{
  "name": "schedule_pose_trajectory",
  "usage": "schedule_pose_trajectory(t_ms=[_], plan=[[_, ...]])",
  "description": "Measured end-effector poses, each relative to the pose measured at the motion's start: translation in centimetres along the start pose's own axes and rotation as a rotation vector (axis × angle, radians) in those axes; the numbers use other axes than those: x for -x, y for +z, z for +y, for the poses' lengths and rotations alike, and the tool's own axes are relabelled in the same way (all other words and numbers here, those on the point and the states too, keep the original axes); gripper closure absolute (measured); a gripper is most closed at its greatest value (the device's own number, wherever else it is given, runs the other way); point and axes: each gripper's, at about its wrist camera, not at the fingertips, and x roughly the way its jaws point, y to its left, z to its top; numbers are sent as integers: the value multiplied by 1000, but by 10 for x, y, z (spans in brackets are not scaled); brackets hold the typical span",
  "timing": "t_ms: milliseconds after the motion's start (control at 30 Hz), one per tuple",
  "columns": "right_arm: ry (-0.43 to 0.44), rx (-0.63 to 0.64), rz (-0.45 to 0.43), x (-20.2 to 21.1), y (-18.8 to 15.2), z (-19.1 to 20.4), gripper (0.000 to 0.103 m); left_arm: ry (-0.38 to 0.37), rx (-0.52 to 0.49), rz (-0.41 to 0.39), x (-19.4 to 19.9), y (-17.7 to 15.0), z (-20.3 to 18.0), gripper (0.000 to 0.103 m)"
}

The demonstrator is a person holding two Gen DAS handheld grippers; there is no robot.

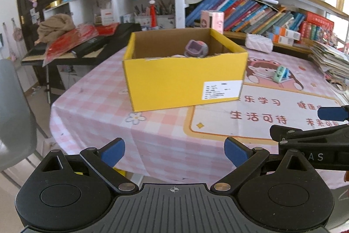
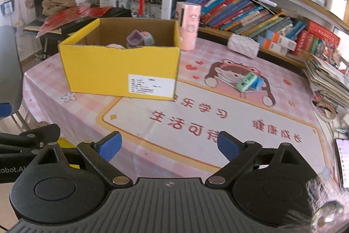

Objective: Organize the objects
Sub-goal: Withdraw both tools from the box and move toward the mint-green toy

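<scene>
A yellow cardboard box [image 1: 185,82] [image 2: 122,73] stands open on the pink checked tablecloth [image 1: 104,102] [image 2: 174,130]. Inside it lies a purple and grey toy [image 1: 195,49] [image 2: 139,38]. A small green and blue object [image 1: 281,74] [image 2: 249,80] lies on the cloth to the right of the box. My left gripper [image 1: 174,151] hovers open over the near table edge, nothing between its blue pads. My right gripper [image 2: 169,145] is open too, empty, above the printed mat. Each gripper shows at the edge of the other's view.
A pink cylinder [image 2: 188,25] stands just behind the box's right corner. A white quilted pouch [image 2: 243,46] lies at the back, stacked papers [image 2: 329,84] at the right. Bookshelves [image 2: 250,12] line the rear. A grey chair [image 1: 13,115] is at the left, a phone [image 2: 342,163] at the right edge.
</scene>
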Motion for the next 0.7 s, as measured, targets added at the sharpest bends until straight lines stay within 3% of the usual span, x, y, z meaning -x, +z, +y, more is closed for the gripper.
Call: schedule_pose_trajectory(t_ms=[700], plan=[[-154,-142,57,-10,-13,-92,7,-159,-137,34,-44,27,-92,4]])
